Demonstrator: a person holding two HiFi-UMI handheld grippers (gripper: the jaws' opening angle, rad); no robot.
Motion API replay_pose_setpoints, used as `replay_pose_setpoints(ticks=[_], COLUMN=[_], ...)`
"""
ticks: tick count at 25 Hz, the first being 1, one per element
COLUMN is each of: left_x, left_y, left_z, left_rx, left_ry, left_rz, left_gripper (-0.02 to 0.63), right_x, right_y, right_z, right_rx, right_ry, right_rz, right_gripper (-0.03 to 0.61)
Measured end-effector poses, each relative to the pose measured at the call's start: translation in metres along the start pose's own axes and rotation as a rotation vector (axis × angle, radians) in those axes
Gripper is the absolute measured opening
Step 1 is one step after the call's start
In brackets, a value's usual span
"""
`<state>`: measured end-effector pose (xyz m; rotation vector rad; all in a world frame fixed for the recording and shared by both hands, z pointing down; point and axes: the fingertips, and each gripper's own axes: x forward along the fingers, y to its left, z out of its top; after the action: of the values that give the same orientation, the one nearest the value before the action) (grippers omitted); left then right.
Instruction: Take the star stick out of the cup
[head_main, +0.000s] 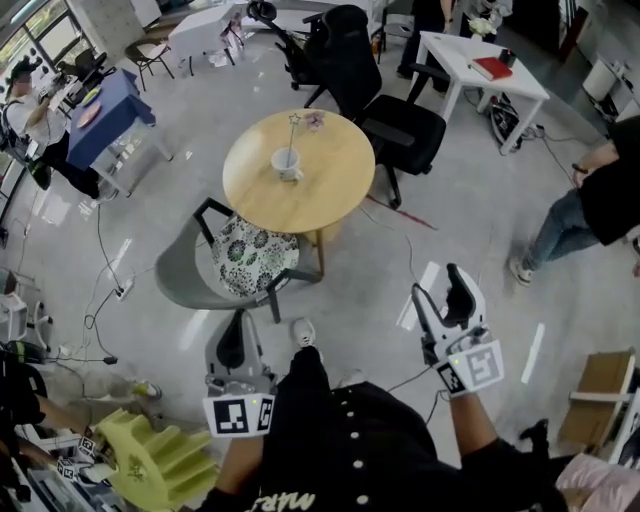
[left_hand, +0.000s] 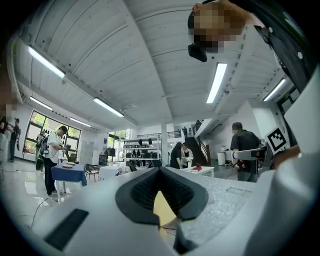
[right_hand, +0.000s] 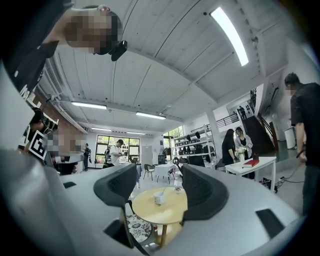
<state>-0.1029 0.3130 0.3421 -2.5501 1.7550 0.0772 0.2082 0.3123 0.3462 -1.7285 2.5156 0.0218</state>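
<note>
1. Star stick (head_main: 293, 135) stands near-upright in cup (head_main: 287, 163) on worktop (head_main: 325, 195), well ahead of both claws.
2. Right claw (head_main: 437, 284) open, empty, aimed at cup; left claw (head_main: 234, 335) closed, empty.
3. Judgement: right better placed to reach.

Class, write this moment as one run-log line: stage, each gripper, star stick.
stage: pre-reach | left gripper: shut, empty | right gripper: open, empty | star stick: in cup on round table, untouched
</note>
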Motion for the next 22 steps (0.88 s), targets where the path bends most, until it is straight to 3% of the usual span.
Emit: replay_pose_setpoints(ticks=[6,12,22], left_x=[0.048,0.150,0.314], left_y=[0.014,0.050,0.146], left_z=[-0.017,-0.047,-0.024], left_rx=[-0.009,-0.024,-0.021], left_ry=[-0.008,0.020,-0.021], left_rz=[0.005,-0.030,-0.065], left_gripper=[0.003,0.003,0.003], right_x=[0.044,0.134,0.313], right_y=[-0.024,-0.061,-0.096], right_z=[-0.014,-0.032,-0.030], right_rx=[-0.004,0.016,0.009], right_ry=[0.005,0.028,0.043], right_rz=[-0.002,-0.020,-0.042], right_gripper=[0.281,0.275,0.276])
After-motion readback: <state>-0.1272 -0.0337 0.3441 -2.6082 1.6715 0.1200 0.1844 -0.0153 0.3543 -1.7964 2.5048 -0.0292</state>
